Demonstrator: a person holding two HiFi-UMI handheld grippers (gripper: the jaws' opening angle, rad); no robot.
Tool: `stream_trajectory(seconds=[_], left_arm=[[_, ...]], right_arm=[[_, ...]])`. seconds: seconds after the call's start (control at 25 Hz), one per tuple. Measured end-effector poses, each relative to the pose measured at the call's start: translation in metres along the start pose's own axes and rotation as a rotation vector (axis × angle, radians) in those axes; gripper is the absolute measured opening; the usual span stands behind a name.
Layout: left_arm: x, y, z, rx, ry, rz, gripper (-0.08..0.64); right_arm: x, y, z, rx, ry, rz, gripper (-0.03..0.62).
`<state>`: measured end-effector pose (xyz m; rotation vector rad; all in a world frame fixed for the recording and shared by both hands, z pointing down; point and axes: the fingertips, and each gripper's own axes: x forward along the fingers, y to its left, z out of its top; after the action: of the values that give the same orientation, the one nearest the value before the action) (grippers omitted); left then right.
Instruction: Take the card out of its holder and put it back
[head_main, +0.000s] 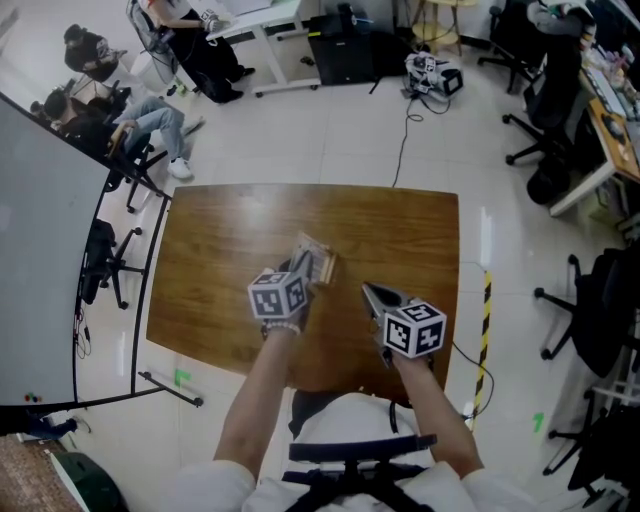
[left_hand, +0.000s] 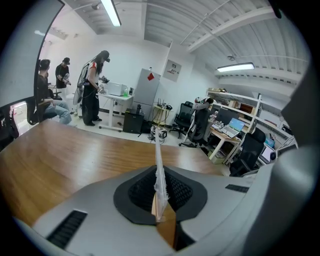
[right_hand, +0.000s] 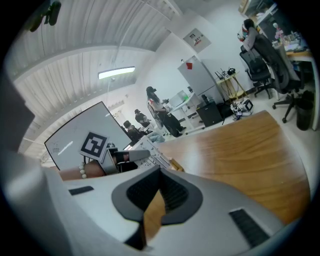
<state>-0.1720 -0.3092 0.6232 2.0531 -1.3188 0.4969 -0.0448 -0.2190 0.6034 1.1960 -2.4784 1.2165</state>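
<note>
The person's white-clothed lap (head_main: 345, 425) fills the bottom of the head view, both bare forearms reaching up from it over the brown wooden table (head_main: 210, 270), which stands on a pale tiled floor (head_main: 330, 135) with black office chairs (head_main: 600, 310) and seated people (head_main: 150, 120) round its edges. Over the table's near half, the left gripper (head_main: 303, 268) (left_hand: 159, 172) has its fingers pressed together on the card holder (head_main: 318, 258) (left_hand: 158, 150) (right_hand: 150, 154), a thin pale sleeve with a tan edge held clear of the table top; the left gripper view shows it edge-on, rising upright from between the dark pads. Whether the card sits inside the sleeve cannot be made out. The right gripper (head_main: 374, 294) (right_hand: 160, 175) hangs just beside it, to the right and a little nearer the person, apart from the holder; its fingers are closed against each other with nothing between them, only wood showing through the wedge below the pads. A band of pale beads (head_main: 283, 328) (right_hand: 82, 171) circles the left wrist
</note>
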Motion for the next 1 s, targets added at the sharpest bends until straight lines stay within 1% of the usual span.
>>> stream_trajectory(seconds=[0.12, 0.32, 0.56, 0.64, 0.88, 1.0], left_arm=[[0.005, 0.002, -0.007, -0.002, 0.015, -0.002, 0.012], [0.009, 0.0, -0.009, -0.003, 0.012, -0.008, 0.012], [0.01, -0.001, -0.014, 0.021, 0.012, 0.005, 0.012], [0.013, -0.002, -0.018, 0.038, 0.022, 0.01, 0.012], [0.02, -0.001, -0.024, 0.038, 0.035, 0.008, 0.014], [0.024, -0.002, -0.032, 0.048, 0.061, 0.011, 0.014]], right_arm=[[0.0, 0.0, -0.001, 0.001, 0.003, -0.006, 0.009], [-0.001, -0.008, -0.003, 0.008, 0.008, -0.015, 0.009], [0.004, -0.009, -0.006, 0.012, 0.019, -0.018, 0.009], [0.005, -0.011, -0.007, 0.013, 0.023, -0.019, 0.009], [0.005, -0.014, -0.005, 0.018, 0.021, -0.022, 0.009], [0.005, -0.016, -0.005, 0.019, 0.021, -0.024, 0.009]])
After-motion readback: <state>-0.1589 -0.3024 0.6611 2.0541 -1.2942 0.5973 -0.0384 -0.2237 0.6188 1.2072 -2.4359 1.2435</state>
